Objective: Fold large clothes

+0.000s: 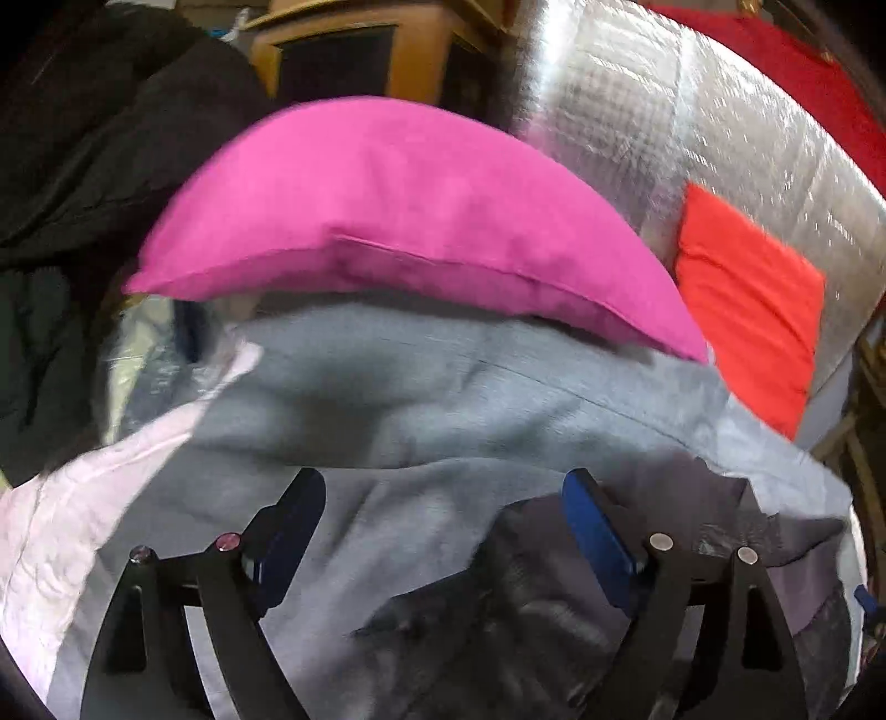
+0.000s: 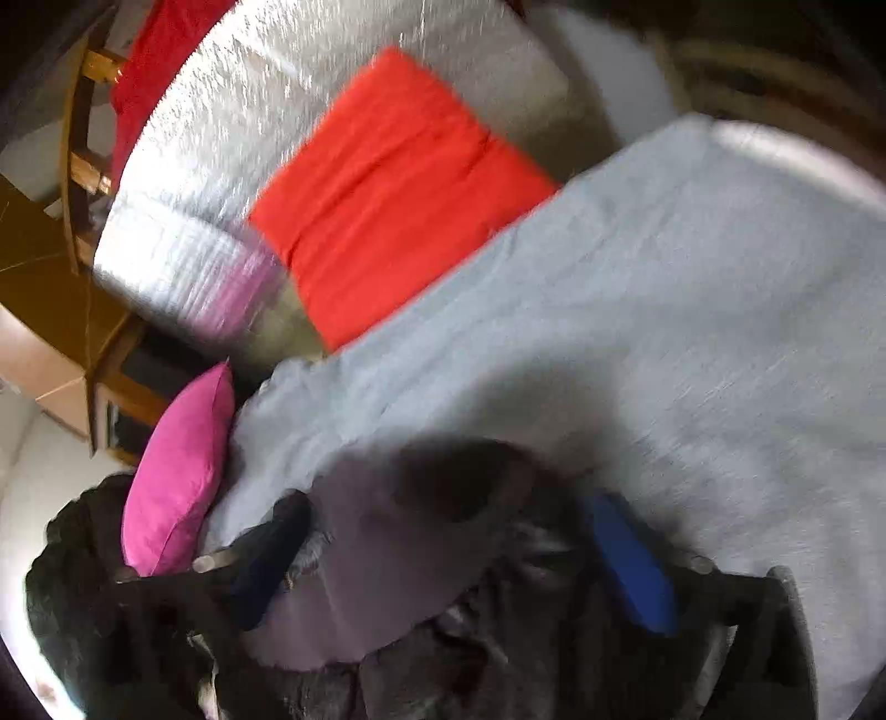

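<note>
A dark grey garment (image 1: 487, 615) with a mauve-grey part (image 2: 360, 581) lies bunched on a pale grey-blue sheet (image 1: 398, 399). In the left wrist view, my left gripper (image 1: 443, 498) hangs over the sheet with its jaws wide apart. Its blue pads (image 1: 590, 509) touch nothing, and the garment's edge lies just below them. My right gripper (image 2: 448, 543) is open too, and blurred. The garment's folds sit between its fingers (image 2: 628, 559), but the pads do not press on them.
A pink pillow (image 1: 398, 221) rests at the sheet's far edge, also visible as pink pillow (image 2: 177, 476). An orange-red folded cloth (image 2: 387, 188) lies on a silver quilted surface (image 1: 664, 111). A black coat (image 1: 83, 166) is piled at left. Wooden furniture (image 1: 354, 50) stands behind.
</note>
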Demonstrator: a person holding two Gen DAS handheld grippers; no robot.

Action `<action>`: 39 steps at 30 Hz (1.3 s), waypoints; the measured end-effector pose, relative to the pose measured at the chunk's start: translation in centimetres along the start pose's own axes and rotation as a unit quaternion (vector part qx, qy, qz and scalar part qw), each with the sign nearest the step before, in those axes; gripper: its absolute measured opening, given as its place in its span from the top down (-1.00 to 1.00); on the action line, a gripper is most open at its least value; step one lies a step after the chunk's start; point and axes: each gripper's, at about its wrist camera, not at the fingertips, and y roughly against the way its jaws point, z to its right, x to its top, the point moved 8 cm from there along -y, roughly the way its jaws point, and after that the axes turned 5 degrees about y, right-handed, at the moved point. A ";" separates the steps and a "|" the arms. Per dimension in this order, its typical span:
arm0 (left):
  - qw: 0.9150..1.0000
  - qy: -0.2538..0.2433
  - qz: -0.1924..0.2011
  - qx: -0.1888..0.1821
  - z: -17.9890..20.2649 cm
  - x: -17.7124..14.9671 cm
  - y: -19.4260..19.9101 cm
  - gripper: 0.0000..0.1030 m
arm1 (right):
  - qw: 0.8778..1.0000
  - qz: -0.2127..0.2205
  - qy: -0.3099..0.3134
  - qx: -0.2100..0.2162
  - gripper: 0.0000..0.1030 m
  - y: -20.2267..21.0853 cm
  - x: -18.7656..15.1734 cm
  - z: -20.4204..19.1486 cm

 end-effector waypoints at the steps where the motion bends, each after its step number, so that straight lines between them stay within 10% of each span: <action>1: 1.000 0.002 0.005 -0.003 -0.7 0.0 0.8 -0.70 | 1.000 0.006 0.006 0.007 -1.00 0.8 0.3 -0.3; 7: 0.998 0.047 0.014 -0.038 -6.9 -4.7 7.0 -0.70 | 0.998 0.025 0.034 0.036 -1.00 8.1 -2.1 -0.7; 15: 0.988 0.124 -0.022 -0.087 -9.3 -13.3 10.1 -0.70 | 0.997 0.035 -0.015 0.064 -1.00 17.7 -14.8 3.2; 20: 0.988 0.111 -0.043 -0.094 -6.9 -15.4 9.1 -0.70 | 0.997 -0.011 -0.051 0.052 -1.00 15.6 -19.6 4.9; 30: 0.987 0.122 -0.071 -0.079 -4.9 -16.5 4.9 -0.62 | 0.991 -0.002 -0.126 0.044 -0.97 10.0 -17.2 6.4; 35: 0.990 0.103 -0.075 -0.063 -4.3 -15.7 4.7 0.37 | 0.987 -0.007 -0.156 0.035 -0.24 8.7 -16.4 7.4; 39: 0.995 0.061 -0.064 -0.048 -3.3 -15.3 5.6 0.60 | 0.994 -0.011 -0.110 0.021 0.29 9.1 -15.8 6.5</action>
